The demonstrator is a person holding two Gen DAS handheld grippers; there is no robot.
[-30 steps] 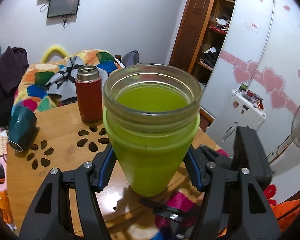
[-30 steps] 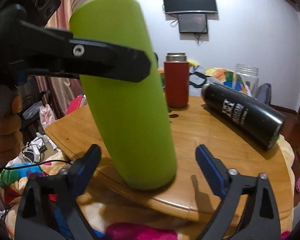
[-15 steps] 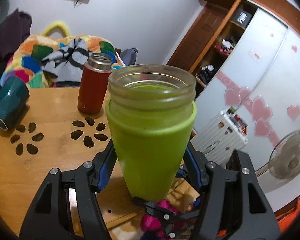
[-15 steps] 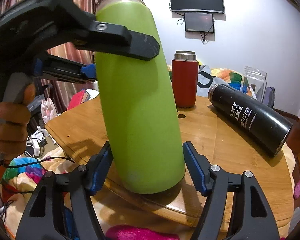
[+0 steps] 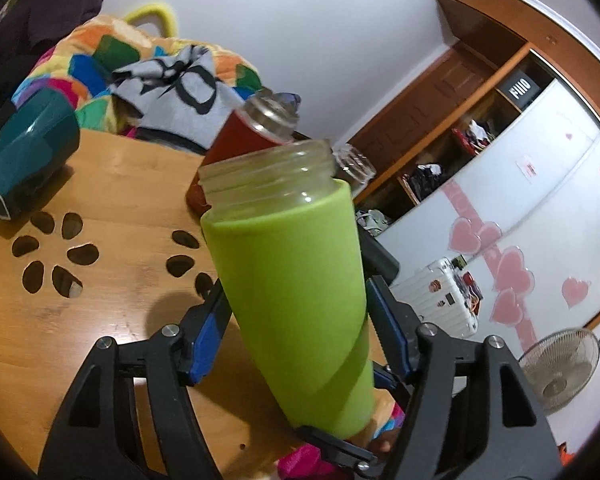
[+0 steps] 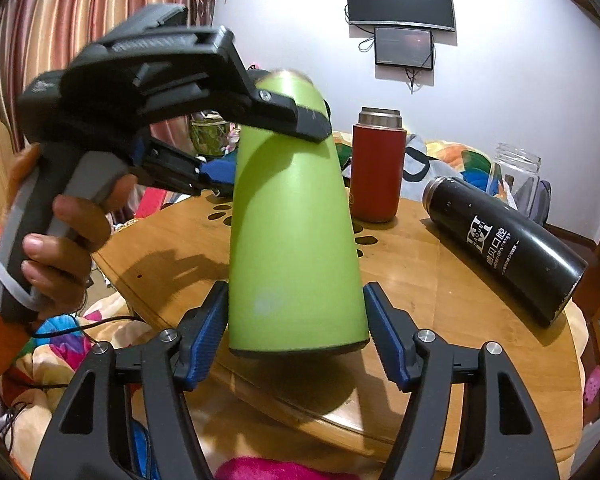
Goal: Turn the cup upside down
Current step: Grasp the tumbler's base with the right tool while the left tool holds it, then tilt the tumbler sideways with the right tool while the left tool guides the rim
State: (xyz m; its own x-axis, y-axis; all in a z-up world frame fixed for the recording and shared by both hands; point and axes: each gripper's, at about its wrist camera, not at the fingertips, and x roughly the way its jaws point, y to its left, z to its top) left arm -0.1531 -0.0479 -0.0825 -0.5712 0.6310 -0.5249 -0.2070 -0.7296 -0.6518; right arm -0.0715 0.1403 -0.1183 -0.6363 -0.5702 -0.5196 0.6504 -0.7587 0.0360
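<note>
Above the near edge of the round wooden table (image 6: 440, 288): one green cup (image 6: 296, 236), glass with a green sleeve, mouth up, tilted, its base clear of the tabletop.

- Left gripper (image 5: 296, 316): closed on the upper body of the cup, blue pads (image 5: 206, 336) pressed to both sides. In the right wrist view the same tool (image 6: 260, 140) crosses the cup near its top; the holding hand (image 6: 60, 240) is partly cut off by the frame edge.
- Right gripper (image 6: 296, 334): blue pads (image 6: 208, 332) sit at either side of the cup's base. The left pad looks to touch; a thin gap seems to show at the right pad, so a firm hold cannot be told.
- Cup rim: clear threaded glass (image 5: 268, 172) in the left wrist view; blurred and half hidden behind the left gripper in the right wrist view. Contents cannot be made out.
- Behind the cup: red flask (image 6: 376, 164), upright, its lower part hidden by the cup in the left wrist view.
- Right of the cup: black flask (image 6: 508, 248), lying on its side, print partly legible.
- Beyond the black flask: clear jar (image 6: 516, 172), base hidden.
- Left of the cup, far side: teal mug (image 5: 28, 156), lying on its side.
- Table cut-outs (image 5: 52, 252): petal-shaped holes, some covered by the cup.
</note>
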